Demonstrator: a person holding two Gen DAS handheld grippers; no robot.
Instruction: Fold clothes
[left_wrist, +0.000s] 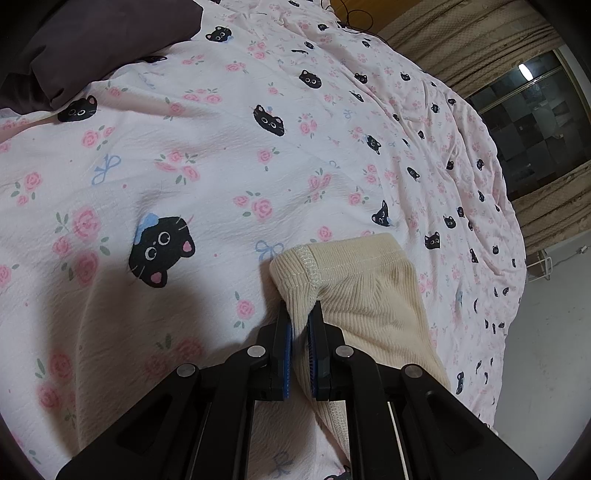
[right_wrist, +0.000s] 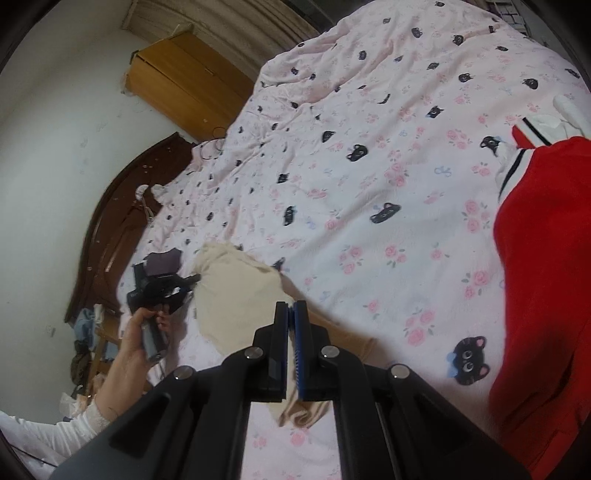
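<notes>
The left gripper (left_wrist: 301, 314) is clenched on a hemmed, seamed corner of the cream ribbed garment (left_wrist: 362, 288), with cloth bunched between its blue pads; the rest of that garment runs down behind the gripper's black frame and is cut off there. It lies on the bed (left_wrist: 229, 140), whose pink cover carries cat faces and roses, towards the edge that drops to the pale floor.

In the right wrist view the right gripper (right_wrist: 291, 308) is closed, pads pressed together. Cream cloth shows just below and behind its fingers, but the frame hides whether a thin edge is pinched, so that cannot be told. The same garment (right_wrist: 236, 291) spreads away from it across the cover to the left gripper (right_wrist: 162, 288), held by a hand (right_wrist: 136, 350) with a white sleeve; this part is blurred.

A red garment (right_wrist: 539, 280) with white striped trim lies at the bed's right edge, partly cut off. A dark pillow (left_wrist: 92, 48) sits at a far corner.
</notes>
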